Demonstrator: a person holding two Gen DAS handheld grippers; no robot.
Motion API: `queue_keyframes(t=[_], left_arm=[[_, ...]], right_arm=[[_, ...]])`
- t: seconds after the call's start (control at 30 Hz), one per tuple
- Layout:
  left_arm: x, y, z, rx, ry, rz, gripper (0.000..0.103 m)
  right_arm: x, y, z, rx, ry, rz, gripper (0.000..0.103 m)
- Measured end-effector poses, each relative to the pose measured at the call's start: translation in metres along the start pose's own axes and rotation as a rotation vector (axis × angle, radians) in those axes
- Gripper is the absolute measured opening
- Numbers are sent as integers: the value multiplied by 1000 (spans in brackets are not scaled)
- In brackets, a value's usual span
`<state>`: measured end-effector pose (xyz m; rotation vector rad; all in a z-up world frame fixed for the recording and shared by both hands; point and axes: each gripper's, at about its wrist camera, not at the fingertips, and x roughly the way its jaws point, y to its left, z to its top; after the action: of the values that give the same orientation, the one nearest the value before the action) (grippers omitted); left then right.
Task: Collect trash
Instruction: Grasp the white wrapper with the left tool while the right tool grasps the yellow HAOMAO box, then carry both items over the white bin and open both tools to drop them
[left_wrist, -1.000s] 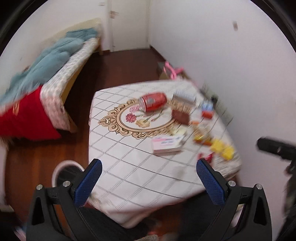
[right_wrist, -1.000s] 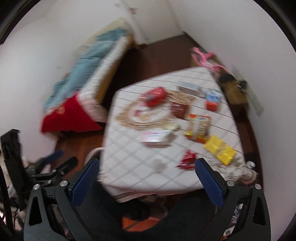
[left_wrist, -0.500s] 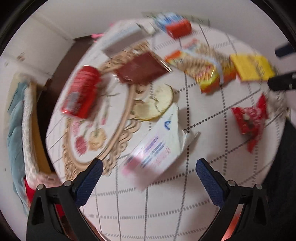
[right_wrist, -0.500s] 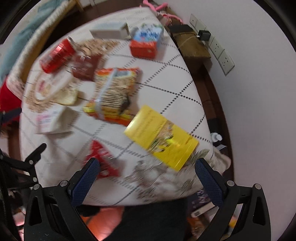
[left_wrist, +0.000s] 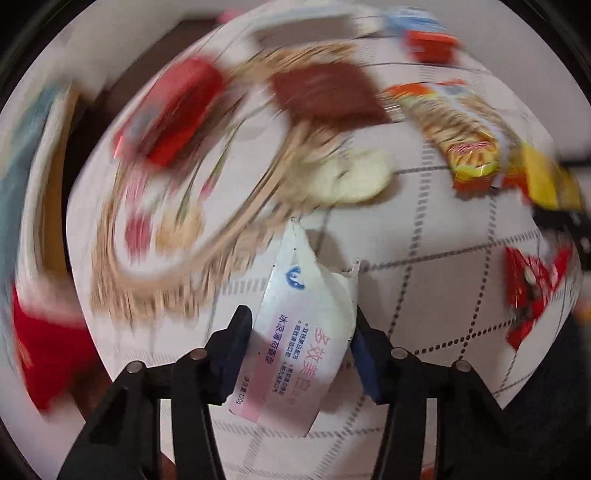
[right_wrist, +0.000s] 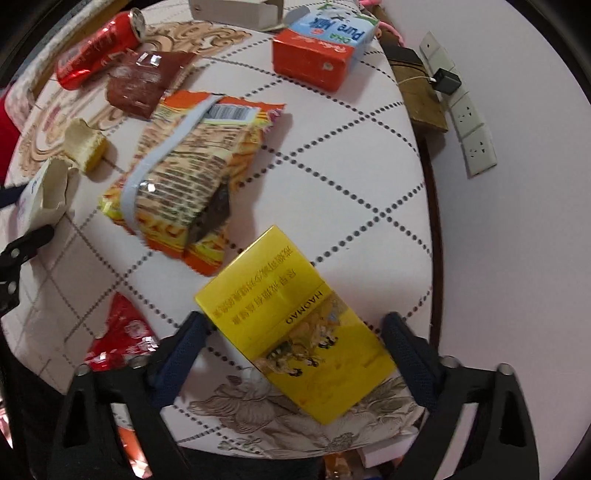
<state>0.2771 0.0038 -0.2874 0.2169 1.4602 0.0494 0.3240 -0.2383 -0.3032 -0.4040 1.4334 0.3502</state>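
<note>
Trash all over table (right_wrist: 332, 155). Left gripper (left_wrist: 301, 354) clenched on torn white box (left_wrist: 306, 332), near edge. Right gripper (right_wrist: 295, 354) spread wide, straddling yellow box (right_wrist: 295, 325), not gripping. Tip: square fingers to long sides, then squeeze.

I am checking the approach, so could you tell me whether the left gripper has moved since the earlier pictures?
Yes. The left gripper has come down toward the table; its jaws, earlier wide apart, now press both sides of the white toothpaste box.
</note>
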Motion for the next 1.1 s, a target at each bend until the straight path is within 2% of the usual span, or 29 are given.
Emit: queue_keyframes(t=[0.07,0.17,0.27,0.33,0.43,0.6,0.67,0.9,1.1], left_arm=[[-4,7,-4,-56,-15,-25,52],[-3,8,-9,-60,-49,-12,54],[-5,8,-15,-69,-79,-8,48],[-5,1,-24,-86,-99,-3,46],[-4,-7,-41,-138,-116,3,46],[-23,2,-69,-252,-153,30,46],[-37,9,-85,-300,-176,42,46],[-88,14,-96,-393,-273,72,46],[-136,59,-114,-479,-382,73,46]], right_arm=[[-2,0,-1,21,7,41,82],[-2,3,0,29,16,96,82],[0,14,-1,-30,33,48,83],[-1,22,-2,-59,29,6,79],[-6,30,-6,-65,-2,-2,71],[-16,40,-27,-29,-37,-1,69],[-26,44,-38,-10,-63,7,69],[-79,56,-57,42,-187,54,68],[-145,75,-49,22,-317,114,67]])
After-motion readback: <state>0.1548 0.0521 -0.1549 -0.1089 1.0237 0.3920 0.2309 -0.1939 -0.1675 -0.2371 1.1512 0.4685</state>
